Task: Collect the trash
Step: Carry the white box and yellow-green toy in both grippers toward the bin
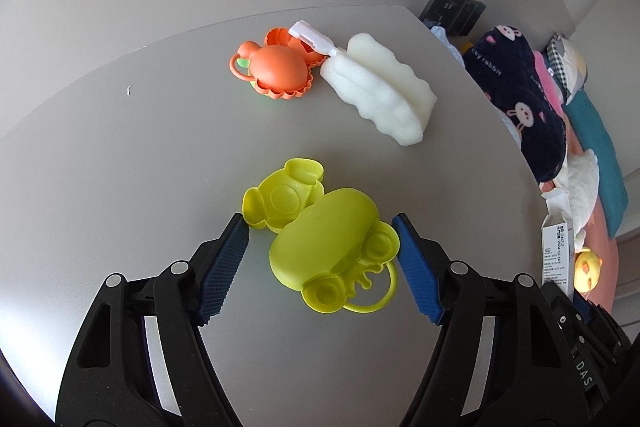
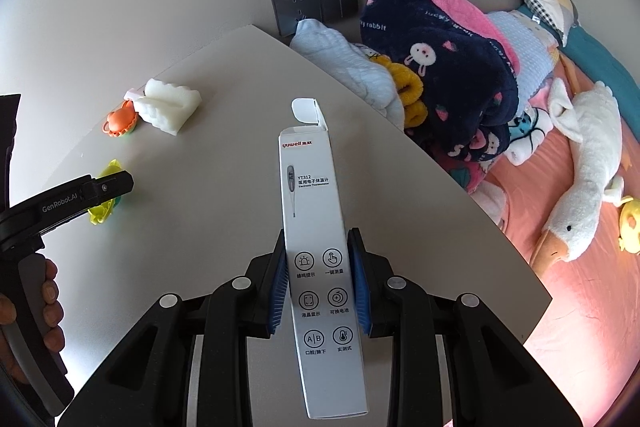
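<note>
A yellow-green plastic shell toy [image 1: 320, 235] lies open on the grey table [image 1: 120, 167]. My left gripper [image 1: 320, 227] is open, its blue pads either side of the toy and not touching it. It also shows in the right wrist view [image 2: 106, 205], partly behind the left gripper. My right gripper [image 2: 318, 287] is shut on a white thermometer box [image 2: 316, 227] with its end flap open, held above the table. An orange shell toy [image 1: 276, 67] and a white foam piece [image 1: 380, 87] lie further back.
A small white plastic clip [image 1: 314, 35] rests between the orange toy and the foam. Right of the table edge is a bed with a navy rabbit blanket [image 2: 440, 67], a white goose plush [image 2: 588, 163] and pillows. A dark wall socket plate [image 2: 316, 3] is behind.
</note>
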A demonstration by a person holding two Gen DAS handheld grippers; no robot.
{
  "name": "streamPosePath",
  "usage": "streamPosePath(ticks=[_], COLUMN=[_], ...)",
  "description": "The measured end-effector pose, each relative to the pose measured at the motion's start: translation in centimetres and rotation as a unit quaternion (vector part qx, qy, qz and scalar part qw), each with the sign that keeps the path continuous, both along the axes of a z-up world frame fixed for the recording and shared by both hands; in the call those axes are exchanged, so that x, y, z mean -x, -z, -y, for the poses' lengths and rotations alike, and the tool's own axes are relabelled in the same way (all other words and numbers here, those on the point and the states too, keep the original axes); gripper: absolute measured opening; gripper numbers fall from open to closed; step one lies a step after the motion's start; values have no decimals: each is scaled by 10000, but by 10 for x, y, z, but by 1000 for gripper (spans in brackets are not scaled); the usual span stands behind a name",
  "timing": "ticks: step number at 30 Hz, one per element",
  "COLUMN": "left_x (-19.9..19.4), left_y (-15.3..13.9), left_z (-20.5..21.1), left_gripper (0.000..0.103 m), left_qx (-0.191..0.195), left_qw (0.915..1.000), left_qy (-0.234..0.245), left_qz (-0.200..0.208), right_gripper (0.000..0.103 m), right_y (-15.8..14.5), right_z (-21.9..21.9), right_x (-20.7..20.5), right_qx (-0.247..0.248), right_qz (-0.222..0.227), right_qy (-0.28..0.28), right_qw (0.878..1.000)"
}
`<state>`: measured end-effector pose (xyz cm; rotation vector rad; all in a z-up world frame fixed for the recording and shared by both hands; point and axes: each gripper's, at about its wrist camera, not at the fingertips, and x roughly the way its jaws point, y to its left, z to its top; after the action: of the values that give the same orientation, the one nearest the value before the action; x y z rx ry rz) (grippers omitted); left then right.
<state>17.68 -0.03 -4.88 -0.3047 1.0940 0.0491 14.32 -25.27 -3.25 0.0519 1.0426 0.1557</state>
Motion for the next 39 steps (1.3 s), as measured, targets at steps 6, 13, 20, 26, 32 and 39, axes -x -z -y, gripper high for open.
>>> streamPosePath(ticks=[6,13,20,26,32,39], left_x=[21,37,57,75,91,111], left_y=[-18,-32,-42,-49,-53,-56], left_z=[8,31,58,82,104,129], left_gripper=[71,71,71,71,71,71], left_qx=[-50,-68,-175,-220,-238,-247], left_qw=[9992,9970,9926,9878,9840,9781], left_qy=[330,677,1107,1447,1668,1974], left_qz=[237,369,474,542,577,609], right_gripper=[30,30,30,30,30,30], right_y=[-8,-17,-30,-41,-47,-50], right_z=[6,18,33,49,66,88], right_x=[16,39,64,88,110,135], right_qx=[-23,-64,-144,-225,-229,-215], right_qz=[67,150,289,382,446,470], right_qy=[70,184,355,551,712,923], right_qw=[10000,9997,9988,9975,9962,9944])
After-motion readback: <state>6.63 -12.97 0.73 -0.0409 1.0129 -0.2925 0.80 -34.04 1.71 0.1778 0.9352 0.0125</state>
